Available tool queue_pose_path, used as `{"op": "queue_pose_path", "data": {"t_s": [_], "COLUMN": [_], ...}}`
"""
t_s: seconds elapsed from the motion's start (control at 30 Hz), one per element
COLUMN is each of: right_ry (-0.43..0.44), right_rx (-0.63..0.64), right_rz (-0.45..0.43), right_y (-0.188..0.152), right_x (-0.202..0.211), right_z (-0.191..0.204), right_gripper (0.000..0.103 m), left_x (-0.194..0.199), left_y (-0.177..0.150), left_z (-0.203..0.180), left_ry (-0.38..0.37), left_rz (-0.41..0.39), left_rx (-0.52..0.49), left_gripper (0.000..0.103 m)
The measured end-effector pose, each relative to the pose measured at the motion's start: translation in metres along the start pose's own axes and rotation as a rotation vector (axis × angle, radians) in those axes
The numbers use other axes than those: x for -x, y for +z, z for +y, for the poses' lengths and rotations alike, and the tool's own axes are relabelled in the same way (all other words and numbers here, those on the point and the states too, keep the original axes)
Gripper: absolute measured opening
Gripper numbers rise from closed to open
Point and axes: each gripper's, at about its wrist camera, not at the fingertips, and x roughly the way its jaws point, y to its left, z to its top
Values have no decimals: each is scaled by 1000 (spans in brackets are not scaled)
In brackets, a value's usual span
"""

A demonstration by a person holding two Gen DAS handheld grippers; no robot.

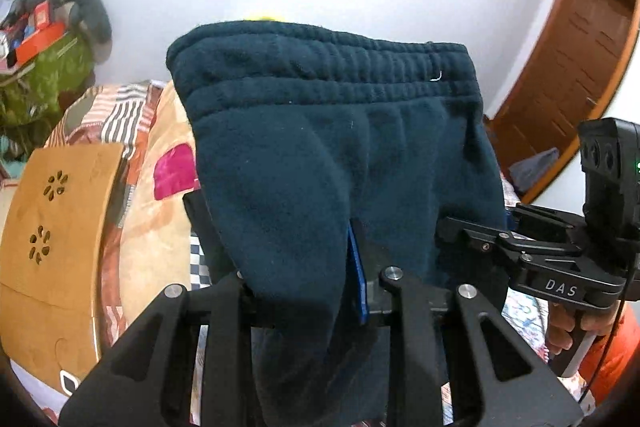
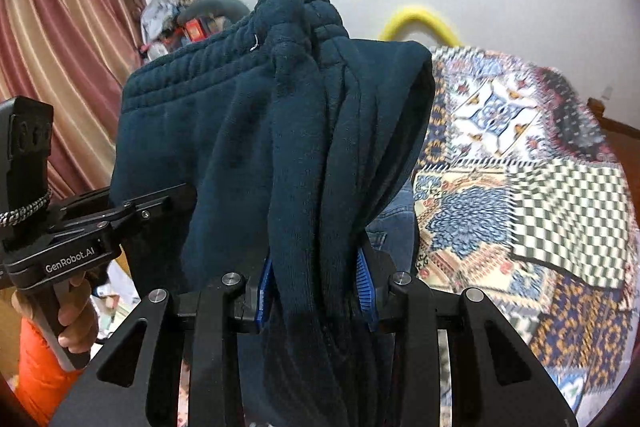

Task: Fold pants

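Aloft, pants (image 1: 340,147) in both jaws.

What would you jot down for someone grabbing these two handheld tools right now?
Left gripper: shut on the dark teal pants, lifted.
Right gripper: shut on a bunched part of the same pants, blue fingers pressing the fabric.
Pants hang in the air, waistband uppermost, above the patterned bedspread.
Done: pants picked up.
Left: lay them flat, fold.
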Motion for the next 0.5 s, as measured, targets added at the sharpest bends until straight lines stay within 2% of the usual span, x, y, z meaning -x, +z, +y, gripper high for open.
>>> {"op": "queue_pose_path", "data": {"t_s": [0.23,0.37,0.43,0.5], "right_ry": [-45,-88,-129,-118], "right_rx": [32,37,58,40], "right_rz": [92,183,239,246], "right_y": [17,15,10,6], "right_x": [-74,-108,-124,-126], "right_z": [-22,-33,-36,-42], "right_gripper": [32,34,36,39], "left_x": [-78,-121,-140,-152], "left_y": [6,3,2,0], "left_z": [45,65,72,77], "left_ry": [-2,-23,10,43], "left_rz": [78,122,149,175], "left_rx": [104,156,163,159], "left_gripper": [26,26,26,27]}}
